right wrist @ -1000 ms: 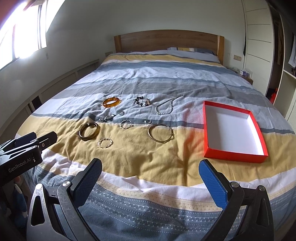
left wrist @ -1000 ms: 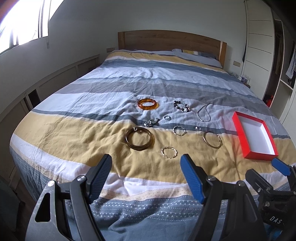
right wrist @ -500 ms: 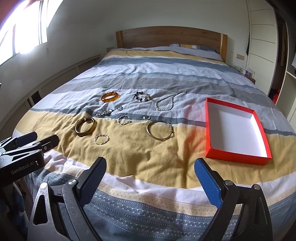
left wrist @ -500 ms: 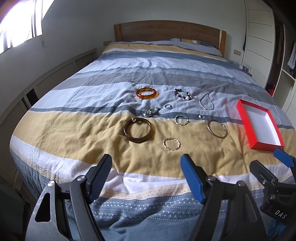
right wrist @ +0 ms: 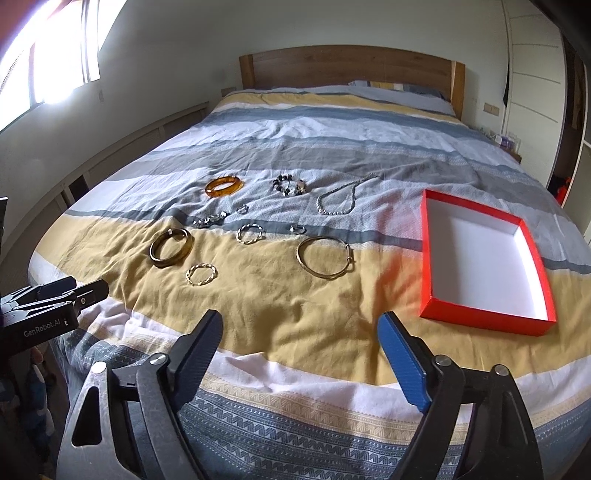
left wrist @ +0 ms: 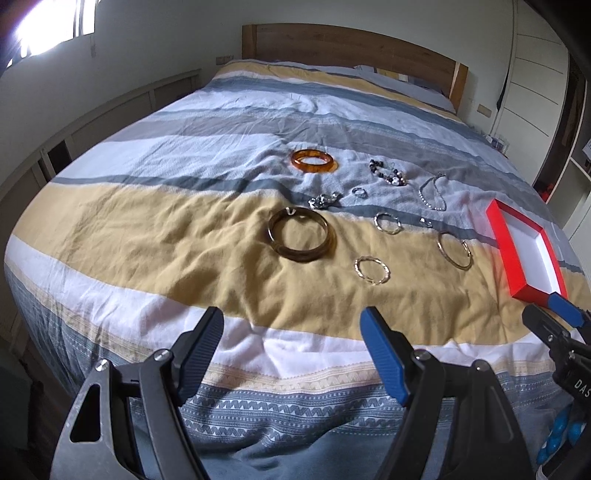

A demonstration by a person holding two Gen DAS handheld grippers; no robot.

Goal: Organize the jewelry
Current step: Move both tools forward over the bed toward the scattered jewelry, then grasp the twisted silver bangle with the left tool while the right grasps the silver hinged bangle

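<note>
Jewelry [right wrist: 324, 256] unmoved; right claw [right wrist: 301, 349] has narrowed slightly.

glossy amber bangle [left wrist: 314, 161], wrinkled cloth duvet [left wrist: 184, 236]

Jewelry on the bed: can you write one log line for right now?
left gripper: open, empty | right gripper: open, empty | jewelry: on bed | red box: empty

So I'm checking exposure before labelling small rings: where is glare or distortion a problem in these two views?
Left wrist view: the window is blown out top left, the bed's edges bow from fisheye, and the jewelry is evenly lit. Right wrist view: the same window is overexposed, and the red box casts a reddish tint onto the bedspread beside it.
</note>
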